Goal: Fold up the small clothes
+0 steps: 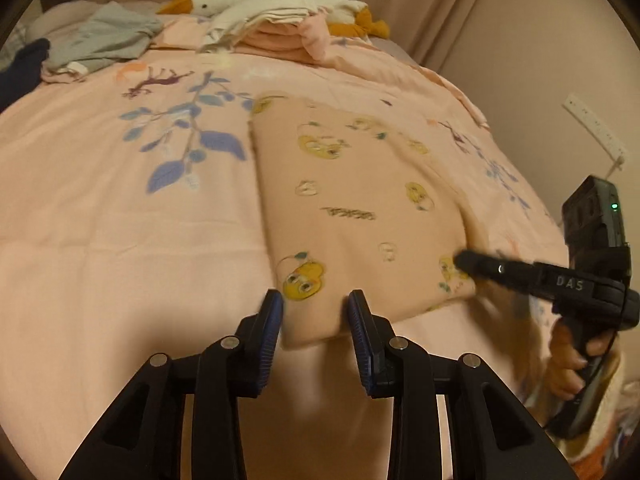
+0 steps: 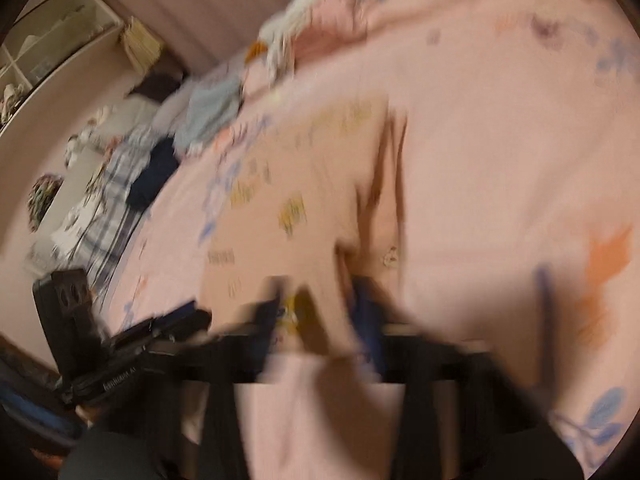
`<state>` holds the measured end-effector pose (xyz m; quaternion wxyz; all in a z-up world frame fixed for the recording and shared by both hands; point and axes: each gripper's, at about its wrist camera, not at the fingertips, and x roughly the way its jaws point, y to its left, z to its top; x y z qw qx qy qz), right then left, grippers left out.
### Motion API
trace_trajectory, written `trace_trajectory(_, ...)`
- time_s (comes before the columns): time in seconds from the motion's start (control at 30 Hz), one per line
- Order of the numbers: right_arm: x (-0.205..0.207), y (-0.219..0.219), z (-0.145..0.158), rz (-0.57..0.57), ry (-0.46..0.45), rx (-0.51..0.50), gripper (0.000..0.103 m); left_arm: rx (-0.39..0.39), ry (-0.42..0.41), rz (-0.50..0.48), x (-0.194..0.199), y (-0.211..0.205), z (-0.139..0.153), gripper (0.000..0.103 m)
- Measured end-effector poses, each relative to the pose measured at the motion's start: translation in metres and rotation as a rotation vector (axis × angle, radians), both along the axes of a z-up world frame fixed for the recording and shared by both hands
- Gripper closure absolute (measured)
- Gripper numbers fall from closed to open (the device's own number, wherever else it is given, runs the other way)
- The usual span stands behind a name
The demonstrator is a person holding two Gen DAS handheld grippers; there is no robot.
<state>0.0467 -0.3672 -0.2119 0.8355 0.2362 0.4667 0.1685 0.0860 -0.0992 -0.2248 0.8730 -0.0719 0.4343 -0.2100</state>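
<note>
The bed cover point(image 1: 100, 208), pink with blue leaf prints, fills both views. Only the left wrist view is sharp; the right wrist view is smeared by motion, but it alone shows a white shelf unit point(image 2: 48, 52) far left and a plaid cloth point(image 2: 116, 184) beside the bed.

One folded garment point(image 1: 352, 208) lies mid-bed, slightly right of centre: peach, roughly rectangular, printed with yellow cartoon faces and a line of dark lettering, its near corner reaching toward the cameras. At the far end sit one pile of folded cloths point(image 1: 276, 28), one plush goose point(image 1: 256, 0), one grey-green garment point(image 1: 104, 36) and one dark navy piece point(image 1: 22, 68) far left.

The left gripper point(image 1: 314, 308) has its two blue-padded fingers spread apart, straddling the garment's near edge. The right gripper point(image 1: 464, 260) touches the garment's right near corner; I cannot tell whether its fingers are parted or pinching the cloth.
</note>
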Motion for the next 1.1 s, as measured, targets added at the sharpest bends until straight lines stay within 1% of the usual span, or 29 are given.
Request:
trace_trajectory(0.03, -0.001, -0.002, -0.003, -0.001, 0.015, 0.037, 0.095, 0.001, -0.001, -0.001, -0.002, 0.001, 0.001, 0.071)
trace_trajectory(0.13, -0.017, -0.022, 0.007, 0.018, -0.058, 0.191, 0.097, -0.029, 0.004, 0.02, 0.0, 0.006, 0.007, 0.071)
trace_trajectory(0.17, -0.025, -0.027, 0.009, 0.021, -0.075, 0.222, 0.097, -0.04, -0.004, 0.028, 0.001, 0.009, 0.01, 0.071)
trace_trajectory(0.2, -0.033, -0.03, 0.014, 0.018, -0.099, 0.211, 0.097, -0.05, -0.014, 0.04, 0.001, 0.011, 0.014, 0.071)
trace_trajectory(0.23, -0.037, -0.031, 0.016, -0.006, -0.106, 0.135, 0.097, -0.051, -0.019, 0.05, 0.003, 0.011, 0.016, 0.071)
trace_trajectory(0.27, -0.041, -0.03, 0.016, -0.04, -0.095, 0.041, 0.097, -0.051, -0.028, 0.055, 0.003, 0.012, 0.019, 0.071)
trace_trajectory(0.3, -0.043, -0.032, 0.005, -0.065, -0.042, -0.018, 0.097, -0.047, -0.039, 0.049, 0.004, 0.011, 0.021, 0.071)
trace_trajectory(0.33, -0.043, -0.033, -0.003, -0.07, 0.003, -0.032, 0.1, -0.038, -0.044, 0.04, 0.006, 0.008, 0.02, 0.071)
trace_trajectory(0.37, -0.042, -0.035, -0.015, -0.077, 0.057, -0.052, 0.103, -0.01, -0.036, 0.028, 0.008, 0.004, 0.016, 0.071)
trace_trajectory(0.4, -0.044, -0.039, -0.015, -0.08, 0.05, -0.031, 0.103, 0.031, -0.009, 0.019, 0.011, -0.002, 0.009, 0.071)
trace_trajectory(0.43, -0.043, -0.04, -0.012, -0.08, 0.053, -0.033, 0.103, 0.083, 0.035, 0.018, 0.015, -0.006, -0.002, 0.071)
trace_trajectory(0.47, -0.045, -0.042, -0.004, -0.091, 0.054, -0.053, 0.096, 0.091, 0.046, 0.031, 0.015, -0.006, -0.008, 0.071)
trace_trajectory(0.5, -0.047, -0.044, 0.005, -0.119, 0.035, -0.07, 0.092, 0.079, 0.045, 0.043, 0.013, -0.004, -0.005, 0.071)
trace_trajectory(0.57, -0.05, -0.044, 0.018, -0.148, -0.011, -0.085, 0.091, 0.07, 0.091, 0.042, 0.011, 0.001, 0.002, 0.071)
trace_trajectory(0.6, -0.047, -0.039, 0.028, -0.142, -0.042, -0.105, 0.092, 0.061, 0.094, 0.044, 0.01, 0.004, 0.009, 0.071)
trace_trajectory(0.67, -0.036, -0.024, 0.046, -0.114, -0.093, -0.151, 0.092, 0.037, 0.0, 0.024, 0.001, 0.006, 0.032, 0.071)
trace_trajectory(0.7, -0.026, -0.018, 0.052, -0.104, -0.104, -0.162, 0.092, 0.023, -0.051, 0.002, -0.001, 0.004, 0.044, 0.071)
trace_trajectory(0.73, -0.014, -0.01, 0.056, -0.091, -0.107, -0.163, 0.091, -0.007, -0.114, -0.035, -0.001, 0.0, 0.059, 0.071)
trace_trajectory(0.77, 0.002, -0.001, 0.06, -0.062, -0.111, -0.136, 0.09, -0.029, -0.147, -0.059, 0.001, -0.005, 0.066, 0.071)
trace_trajectory(0.8, 0.017, 0.004, 0.057, -0.042, -0.11, -0.119, 0.088, -0.041, -0.171, -0.084, 0.006, -0.012, 0.072, 0.071)
trace_trajectory(0.83, 0.036, 0.012, 0.052, -0.001, -0.099, -0.109, 0.084, -0.018, -0.167, -0.116, 0.017, -0.026, 0.071, 0.071)
trace_trajectory(0.87, 0.05, 0.017, 0.041, -0.01, -0.064, -0.136, 0.083, 0.022, -0.137, -0.125, 0.026, -0.036, 0.064, 0.071)
trace_trajectory(0.9, 0.056, 0.018, 0.034, -0.039, -0.021, -0.169, 0.084, 0.077, -0.084, -0.128, 0.036, -0.046, 0.05, 0.071)
trace_trajectory(0.93, 0.064, 0.017, 0.019, -0.086, 0.04, -0.197, 0.09, 0.111, -0.037, -0.141, 0.042, -0.051, 0.034, 0.071)
trace_trajectory(0.97, 0.064, 0.007, 0.007, -0.126, 0.036, -0.12, 0.09, 0.117, -0.007, -0.149, 0.043, -0.05, 0.021, 0.071)
trace_trajectory(1.0, 0.063, 0.001, 0.006, -0.144, 0.024, -0.069, 0.091, 0.103, 0.018, -0.151, 0.041, -0.047, 0.008, 0.071)
trace_trajectory(1.03, 0.064, -0.008, 0.006, -0.158, 0.045, -0.02, 0.096, 0.068, 0.031, -0.148, 0.036, -0.039, -0.003, 0.071)
trace_trajectory(1.07, 0.068, -0.015, 0.009, -0.171, 0.075, -0.004, 0.1, 0.055, 0.027, -0.14, 0.032, -0.032, -0.004, 0.071)
trace_trajectory(1.1, 0.069, -0.02, 0.018, -0.192, 0.068, -0.023, 0.096, 0.048, 0.031, -0.142, 0.028, -0.027, -0.001, 0.071)
